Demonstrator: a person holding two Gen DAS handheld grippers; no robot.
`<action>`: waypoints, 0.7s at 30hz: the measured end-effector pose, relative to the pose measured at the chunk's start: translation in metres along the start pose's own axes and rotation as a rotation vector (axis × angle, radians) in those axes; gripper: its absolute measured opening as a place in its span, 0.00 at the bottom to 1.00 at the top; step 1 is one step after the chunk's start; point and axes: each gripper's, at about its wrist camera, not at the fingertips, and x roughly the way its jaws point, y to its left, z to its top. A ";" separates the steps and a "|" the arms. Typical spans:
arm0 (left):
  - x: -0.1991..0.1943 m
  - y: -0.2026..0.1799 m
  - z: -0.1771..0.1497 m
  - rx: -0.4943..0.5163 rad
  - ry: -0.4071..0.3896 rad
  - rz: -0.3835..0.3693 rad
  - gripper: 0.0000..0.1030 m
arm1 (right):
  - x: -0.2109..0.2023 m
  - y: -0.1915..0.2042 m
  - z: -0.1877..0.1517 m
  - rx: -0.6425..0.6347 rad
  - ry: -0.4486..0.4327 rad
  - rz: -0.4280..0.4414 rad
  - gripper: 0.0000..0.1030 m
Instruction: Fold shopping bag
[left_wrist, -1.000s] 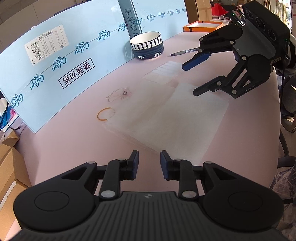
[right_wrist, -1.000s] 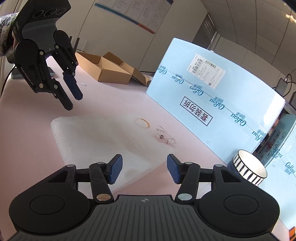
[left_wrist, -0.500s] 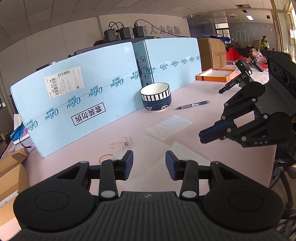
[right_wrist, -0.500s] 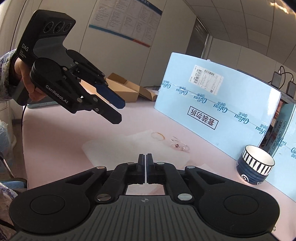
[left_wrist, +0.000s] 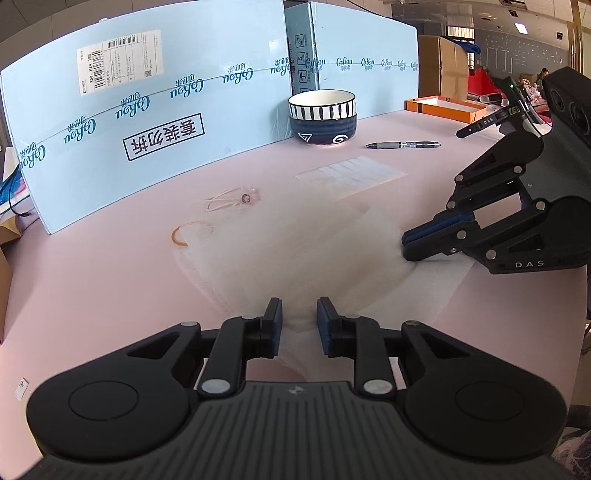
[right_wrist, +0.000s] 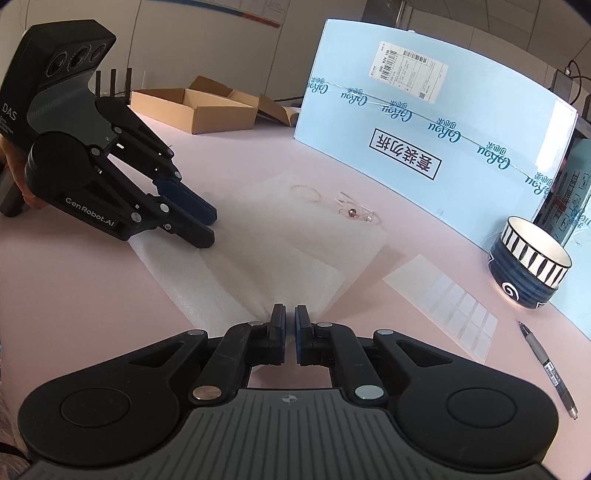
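Figure: White shopping bag (left_wrist: 332, 243) lies flat on the pink desk (left_wrist: 92, 288). Right hand-held gripper (right_wrist: 290, 325) is clenched on its near edge; left hand-held gripper (left_wrist: 299, 325), jaws just closing, straddles another corner, unclamped. Lift both corners evenly. Handles and fold lines are hard to discern.

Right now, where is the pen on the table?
In the left wrist view the pen lies flat on the pink table, just right of the striped bowl and beyond the white label sheet; the right wrist view shows it at the far right edge.
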 end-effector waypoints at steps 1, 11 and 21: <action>0.000 -0.002 0.000 0.011 -0.001 0.009 0.20 | 0.000 0.003 0.000 -0.017 -0.001 -0.012 0.05; -0.084 -0.033 -0.005 0.215 -0.143 0.182 0.62 | -0.067 0.018 -0.005 -0.263 -0.157 -0.119 0.46; -0.082 -0.087 -0.036 0.765 -0.085 0.248 0.64 | -0.059 0.064 -0.025 -0.831 -0.036 -0.201 0.50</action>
